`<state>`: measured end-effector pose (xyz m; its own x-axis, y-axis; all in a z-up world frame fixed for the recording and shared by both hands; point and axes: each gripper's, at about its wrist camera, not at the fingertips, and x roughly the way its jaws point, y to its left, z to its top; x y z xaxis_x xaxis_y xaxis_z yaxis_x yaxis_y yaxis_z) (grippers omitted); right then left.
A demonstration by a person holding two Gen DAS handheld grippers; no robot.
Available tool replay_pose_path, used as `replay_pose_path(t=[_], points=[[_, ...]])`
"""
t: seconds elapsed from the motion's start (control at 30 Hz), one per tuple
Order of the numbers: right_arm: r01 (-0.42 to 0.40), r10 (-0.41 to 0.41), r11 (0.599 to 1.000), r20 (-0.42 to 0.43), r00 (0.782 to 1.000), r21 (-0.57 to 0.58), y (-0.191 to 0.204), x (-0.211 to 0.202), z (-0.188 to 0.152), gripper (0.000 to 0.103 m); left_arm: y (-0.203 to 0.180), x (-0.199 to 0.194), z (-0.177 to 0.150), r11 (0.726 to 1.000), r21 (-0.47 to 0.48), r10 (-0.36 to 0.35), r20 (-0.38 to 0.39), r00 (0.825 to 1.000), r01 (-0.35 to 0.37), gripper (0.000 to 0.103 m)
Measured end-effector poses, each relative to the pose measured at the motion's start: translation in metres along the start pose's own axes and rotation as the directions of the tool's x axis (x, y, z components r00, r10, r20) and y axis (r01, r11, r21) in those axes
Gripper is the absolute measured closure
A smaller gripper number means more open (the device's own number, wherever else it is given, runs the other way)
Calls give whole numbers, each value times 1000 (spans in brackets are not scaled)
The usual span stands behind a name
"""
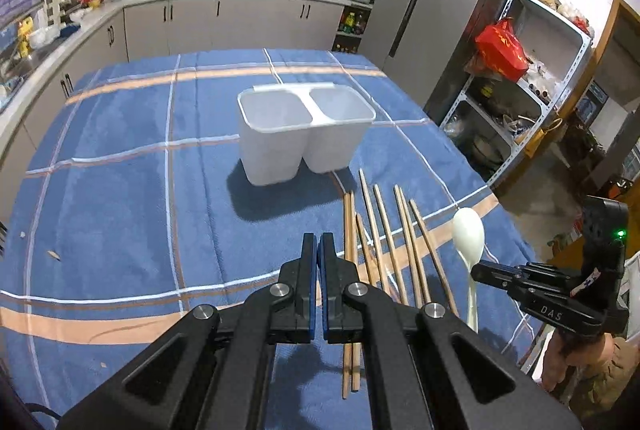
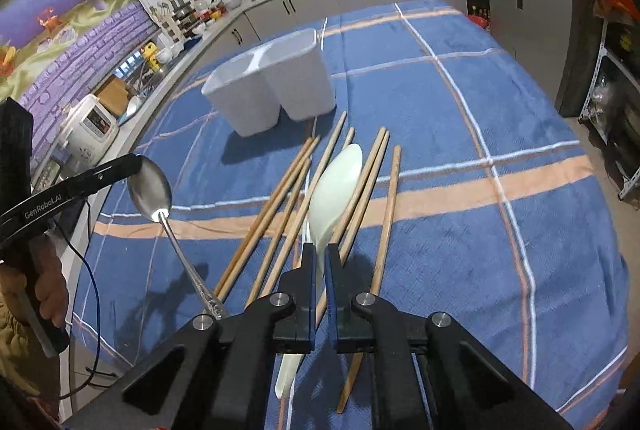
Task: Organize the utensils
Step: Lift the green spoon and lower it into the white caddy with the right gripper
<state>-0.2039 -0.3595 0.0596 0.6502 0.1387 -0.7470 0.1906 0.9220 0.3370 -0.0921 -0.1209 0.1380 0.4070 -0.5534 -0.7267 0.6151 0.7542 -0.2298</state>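
Gripping a pale spoon, right gripper jaws narrow, left gripper jaws closed, holding nothing visible.

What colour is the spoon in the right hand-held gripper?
Pale, whitish green spoon, pinched by its handle; it shows best in the right wrist view.

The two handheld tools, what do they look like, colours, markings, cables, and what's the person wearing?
Both are black, angular linkage frames with silver round pivot bolts and flat black fingers faced with blue pads. The left tool carries white "GenRobot.AI" lettering on its side and a thin dark cable hanging below. The right tool shows "DAS" lettering, a small green light on its upright black housing, and a small sticker. The sleeves look olive-tan.
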Motion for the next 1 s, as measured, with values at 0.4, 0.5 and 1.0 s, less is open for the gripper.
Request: replay_pose_path(t=[0.4, 0.5, 1.0], points=[[-16, 34, 998, 273, 961, -65, 31, -45, 96, 98, -9, -84, 88, 993, 77, 74, 218, 973, -93, 102], [-13, 35, 998, 343, 939, -66, 41, -36, 132, 98, -8, -84, 119, 980, 99, 144, 265, 954, -175, 102], [208, -176, 978, 425, 888, -31, 60, 92, 218, 98, 6, 62, 200, 895, 241, 327, 217, 920, -375, 102]])
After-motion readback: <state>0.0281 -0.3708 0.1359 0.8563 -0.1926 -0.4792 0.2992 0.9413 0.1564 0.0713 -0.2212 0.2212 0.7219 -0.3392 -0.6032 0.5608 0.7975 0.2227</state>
